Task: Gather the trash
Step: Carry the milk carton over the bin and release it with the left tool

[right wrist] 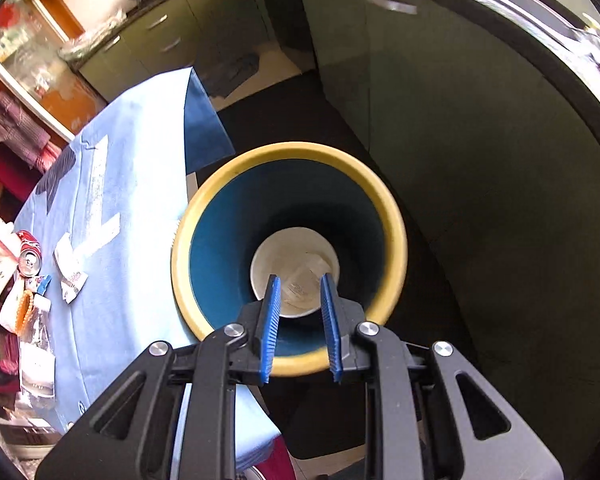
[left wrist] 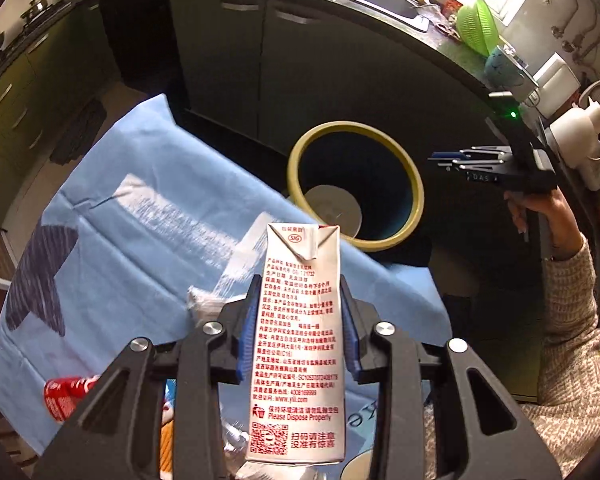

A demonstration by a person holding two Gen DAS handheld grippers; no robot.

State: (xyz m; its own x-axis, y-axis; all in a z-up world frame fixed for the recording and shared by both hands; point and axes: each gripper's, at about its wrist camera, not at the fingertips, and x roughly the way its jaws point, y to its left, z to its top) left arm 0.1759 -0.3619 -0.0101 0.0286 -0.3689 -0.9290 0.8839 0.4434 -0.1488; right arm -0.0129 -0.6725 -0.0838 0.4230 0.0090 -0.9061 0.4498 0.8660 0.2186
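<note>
Milk carton (left wrist: 300, 344): clamped upright in left gripper (left wrist: 298, 332), above the blue-clothed table (left wrist: 140, 240). Right gripper (right wrist: 300, 320): parted, empty, over yellow-rimmed bin (right wrist: 392, 208). Step judged: transfer; carriage binward, then release, required.

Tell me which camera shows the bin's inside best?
The right wrist view: it looks straight down into the bin to the bottom. The left wrist view shows the bin smaller, at a slant, behind the carton.
</note>
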